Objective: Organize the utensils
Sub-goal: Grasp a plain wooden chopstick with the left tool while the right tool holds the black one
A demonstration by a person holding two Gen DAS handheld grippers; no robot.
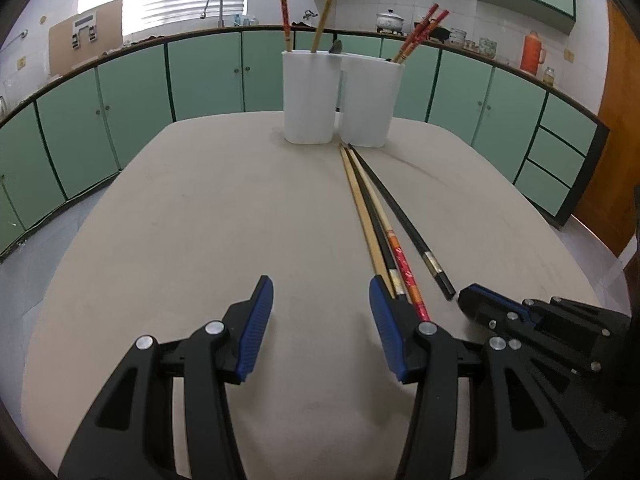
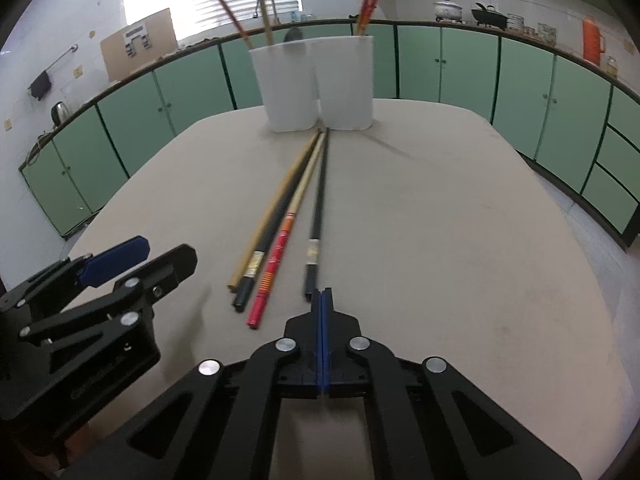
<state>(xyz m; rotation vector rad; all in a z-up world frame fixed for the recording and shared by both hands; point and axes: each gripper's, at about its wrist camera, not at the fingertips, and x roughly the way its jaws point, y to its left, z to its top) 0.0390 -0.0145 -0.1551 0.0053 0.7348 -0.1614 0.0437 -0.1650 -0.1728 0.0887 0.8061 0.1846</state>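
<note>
Green-cabinet kitchen's beige table (image 2: pixel 440 220) held the right gripper (image 2: pixel 324 300) clamped on the black chopstick (image 2: pixel 318 208) (left gripper (image 1: pixel 320 304) gaped, empty), needing lifting toward the white plastic holders (image 2: pixel 344 80).

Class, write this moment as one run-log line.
left gripper: open, empty | right gripper: shut at black chopstick end, grip unclear | four chopsticks on table | two white holders

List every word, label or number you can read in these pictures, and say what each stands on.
No text is readable in either view.
Cardboard sheet by the window: printed label, too small to read.
Red chopstick on the table: gold marks, too blurred to read.
Left gripper, body seen in the right wrist view: raised lettering, too dim to read.
</note>
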